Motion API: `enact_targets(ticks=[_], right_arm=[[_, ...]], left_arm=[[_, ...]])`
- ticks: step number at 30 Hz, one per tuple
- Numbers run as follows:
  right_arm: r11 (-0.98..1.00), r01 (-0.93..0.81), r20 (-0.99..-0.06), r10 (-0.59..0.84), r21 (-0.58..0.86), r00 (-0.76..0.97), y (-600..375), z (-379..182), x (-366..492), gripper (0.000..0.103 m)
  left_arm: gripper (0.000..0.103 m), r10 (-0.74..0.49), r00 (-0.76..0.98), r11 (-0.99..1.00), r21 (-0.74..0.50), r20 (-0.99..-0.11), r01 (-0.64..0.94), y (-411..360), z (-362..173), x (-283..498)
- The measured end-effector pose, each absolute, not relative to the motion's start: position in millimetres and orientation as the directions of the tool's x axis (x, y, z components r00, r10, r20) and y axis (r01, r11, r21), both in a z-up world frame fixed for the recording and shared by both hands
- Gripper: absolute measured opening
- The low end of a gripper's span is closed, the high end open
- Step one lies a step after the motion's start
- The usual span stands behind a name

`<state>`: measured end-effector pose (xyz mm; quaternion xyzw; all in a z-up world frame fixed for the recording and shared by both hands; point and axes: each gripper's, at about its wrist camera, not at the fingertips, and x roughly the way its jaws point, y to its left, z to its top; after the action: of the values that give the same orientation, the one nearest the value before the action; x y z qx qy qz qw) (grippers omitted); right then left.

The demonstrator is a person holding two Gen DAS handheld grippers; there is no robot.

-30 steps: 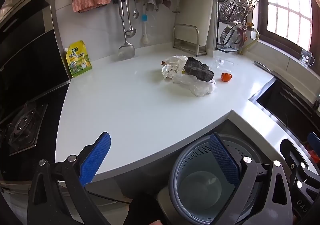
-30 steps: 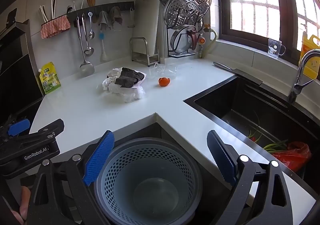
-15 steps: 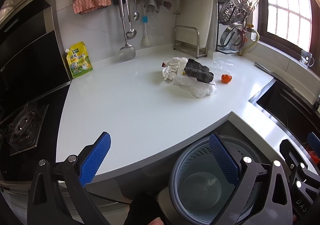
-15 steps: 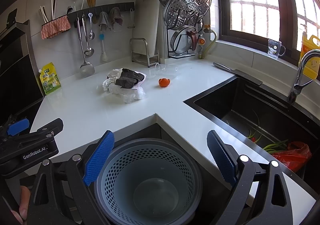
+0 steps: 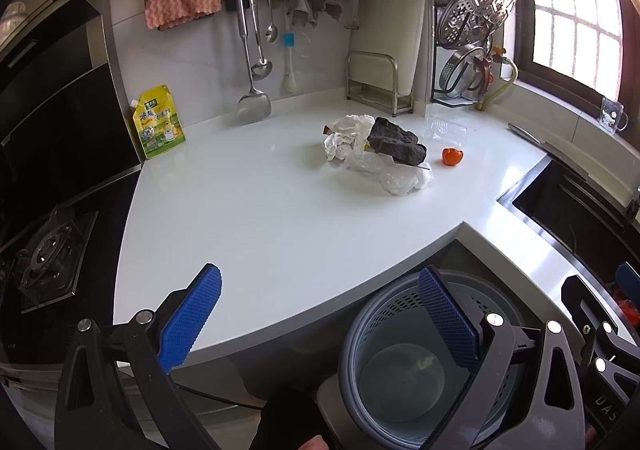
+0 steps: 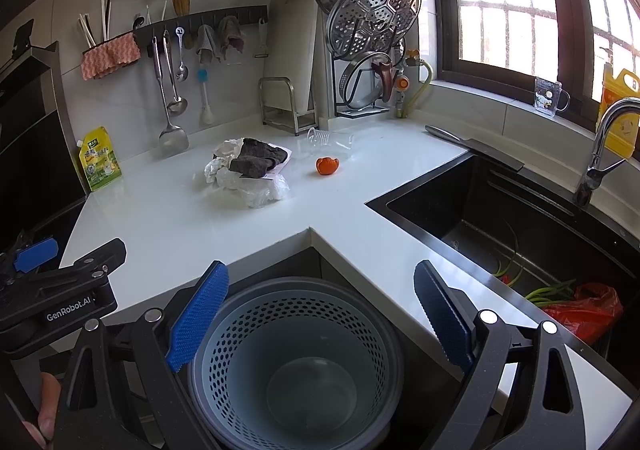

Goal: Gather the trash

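Centrally: trash pile (image 5: 378, 153) | crumpled white paper, dark lump, clear plastic

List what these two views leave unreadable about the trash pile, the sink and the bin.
- Crumpled white paper: right wrist view, mostly behind the dark grey sponge.
- Red plastic bag: sink wall hides its lower part.
- Grey perforated bin: left wrist view, blue finger pad covers part.
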<state>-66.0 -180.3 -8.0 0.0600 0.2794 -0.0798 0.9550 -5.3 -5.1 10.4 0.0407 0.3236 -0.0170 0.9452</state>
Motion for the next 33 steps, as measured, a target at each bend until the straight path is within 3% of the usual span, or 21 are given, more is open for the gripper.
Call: enact_targets(ticks=[33], right_arm=[[0.980, 0.187, -0.543, -0.121, 0.069, 0.831, -180.7, -8.4, -66.2, 0.090]], left_arm=[[0.097, -0.003, 0.793, 0.996, 0.069, -0.609, 0.057, -2.8, 10.3, -5.9]])
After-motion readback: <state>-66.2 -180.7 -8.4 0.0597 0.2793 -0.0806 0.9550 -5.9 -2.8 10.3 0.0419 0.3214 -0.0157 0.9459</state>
